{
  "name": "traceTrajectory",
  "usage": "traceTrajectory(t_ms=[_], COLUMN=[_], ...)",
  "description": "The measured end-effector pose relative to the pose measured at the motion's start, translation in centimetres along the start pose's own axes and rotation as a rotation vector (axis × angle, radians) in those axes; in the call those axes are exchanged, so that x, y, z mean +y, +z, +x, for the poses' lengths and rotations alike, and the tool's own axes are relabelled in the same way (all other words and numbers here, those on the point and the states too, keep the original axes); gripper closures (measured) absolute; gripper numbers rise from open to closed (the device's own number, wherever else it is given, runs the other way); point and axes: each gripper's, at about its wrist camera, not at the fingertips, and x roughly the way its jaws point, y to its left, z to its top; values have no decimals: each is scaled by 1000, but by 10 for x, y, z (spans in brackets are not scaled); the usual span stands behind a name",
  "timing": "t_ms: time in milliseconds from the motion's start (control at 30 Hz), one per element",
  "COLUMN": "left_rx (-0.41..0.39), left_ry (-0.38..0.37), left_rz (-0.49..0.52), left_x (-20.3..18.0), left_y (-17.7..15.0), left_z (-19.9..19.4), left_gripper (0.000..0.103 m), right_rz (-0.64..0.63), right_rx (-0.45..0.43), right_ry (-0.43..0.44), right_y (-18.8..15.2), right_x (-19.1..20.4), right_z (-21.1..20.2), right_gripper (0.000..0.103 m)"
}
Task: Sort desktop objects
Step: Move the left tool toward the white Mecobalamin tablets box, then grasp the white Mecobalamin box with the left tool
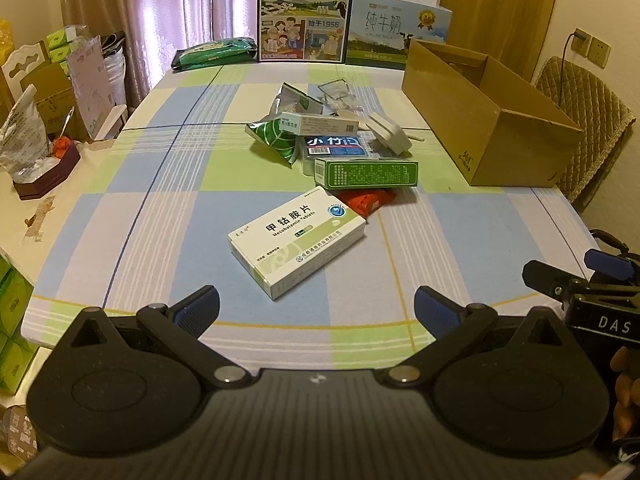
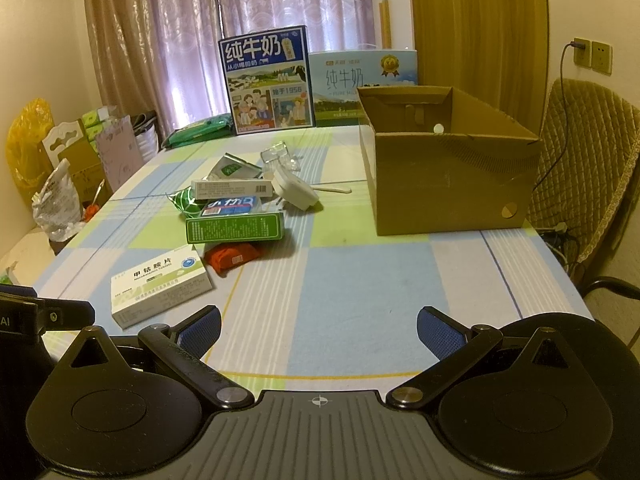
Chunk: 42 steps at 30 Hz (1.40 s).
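Observation:
A pile of small things lies mid-table: a white medicine box (image 1: 297,240) (image 2: 161,292) nearest, a green box (image 1: 366,174) (image 2: 235,227), a red packet (image 1: 370,201) (image 2: 232,258), a blue pack (image 1: 335,147), a green foil pouch (image 1: 276,140) and a white plug (image 1: 390,133) (image 2: 294,190). An open cardboard box (image 1: 486,122) (image 2: 448,164) stands at the right. My left gripper (image 1: 316,310) hovers open just short of the white medicine box, holding nothing. My right gripper (image 2: 319,334) is open over bare cloth, with the pile ahead to its left.
The checked tablecloth (image 1: 160,208) covers the table. Two milk cartons (image 1: 305,10) (image 2: 267,80) stand at the far edge with a green pack (image 1: 216,52) beside them. Clutter and bags sit off the left side (image 1: 36,140). A padded chair (image 2: 584,176) stands at the right.

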Motion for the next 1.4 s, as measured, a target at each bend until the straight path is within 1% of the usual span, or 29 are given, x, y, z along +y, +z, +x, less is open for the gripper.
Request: traceTrajectory(t_ms=[333, 500, 600, 767, 867, 1033, 1233, 1400], left_rx=[11, 15, 14, 13, 17, 27, 55, 87], left_ry=[-58, -72, -102, -131, -163, -172, -203, -256], left_rz=[-20, 9, 36, 117, 153, 236, 413, 529], left_x=[5, 5, 4, 2, 6, 14, 24, 26], left_y=[0, 1, 3, 9, 16, 27, 43, 56], left_z=[0, 0, 2, 5, 6, 12, 26, 46], left_gripper=[1, 1, 1, 1, 1, 1, 2, 2], right_rz=[-2, -3, -3, -2, -2, -15, -110, -222], right_rx=[2, 2, 3, 8, 14, 41, 23, 20], right_ry=[-1, -1, -1, 4, 7, 36, 55, 99], right_y=[0, 0, 0, -2, 0, 6, 21, 39], right_x=[0, 0, 1, -2, -1, 0, 10, 17], right_z=[0, 0, 1, 2, 2, 5, 10, 27], right_gripper=[2, 2, 2, 2, 2, 2, 2, 2])
